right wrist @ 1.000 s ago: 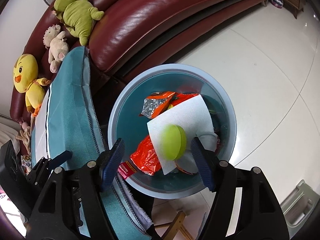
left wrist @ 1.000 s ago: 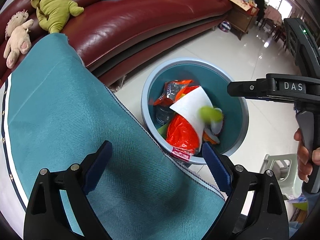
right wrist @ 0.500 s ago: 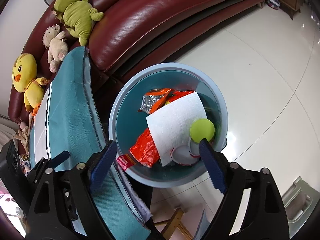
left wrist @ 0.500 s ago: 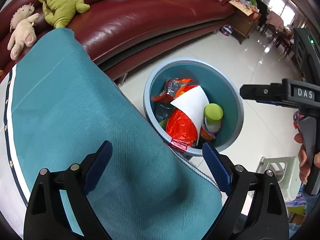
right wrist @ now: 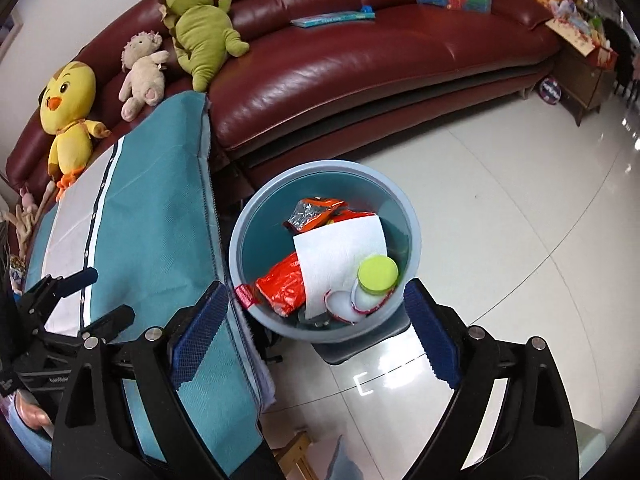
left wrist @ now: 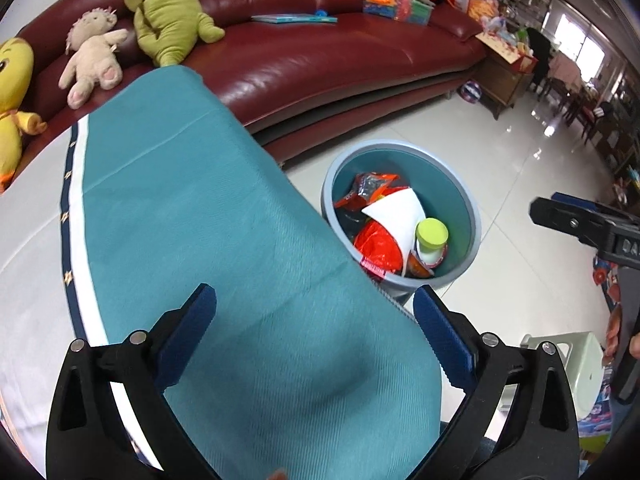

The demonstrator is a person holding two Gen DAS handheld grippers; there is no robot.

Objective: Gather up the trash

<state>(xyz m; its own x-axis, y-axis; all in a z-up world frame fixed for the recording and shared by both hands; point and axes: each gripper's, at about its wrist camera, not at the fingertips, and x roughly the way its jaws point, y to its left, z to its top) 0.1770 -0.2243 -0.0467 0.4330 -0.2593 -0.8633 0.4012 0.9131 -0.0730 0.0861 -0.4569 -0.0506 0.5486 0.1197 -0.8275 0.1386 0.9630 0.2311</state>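
A grey-blue trash bin (left wrist: 400, 146) (right wrist: 320, 166) stands on the floor beside the table. In it lie a white paper sheet (right wrist: 344, 252), orange wrappers (right wrist: 282, 284), a silvery snack bag (right wrist: 314, 210) and a green-lidded cup (left wrist: 431, 232) (right wrist: 378, 274) by the near right wall. My right gripper (right wrist: 316, 292) hovers open above the bin's near rim, nothing between its fingers. My left gripper (left wrist: 314, 300) hangs over the teal tablecloth (left wrist: 200, 220), its jaws opening and empty. The right gripper's finger (left wrist: 580, 224) shows at the left view's right edge.
A dark red leather sofa (left wrist: 340, 60) curves behind the bin, with plush toys (right wrist: 200, 36) and boxes on it. A pale green stool (left wrist: 576, 360) stands at lower right. The glossy tiled floor (right wrist: 500, 200) spreads right of the bin. A hand (left wrist: 612, 332) holds the right gripper.
The green-lidded cup dropped from between the right gripper's fingers into the bin and settled there. The right jaws spread wider. Both grippers pulled up and back, so the bin looks smaller.
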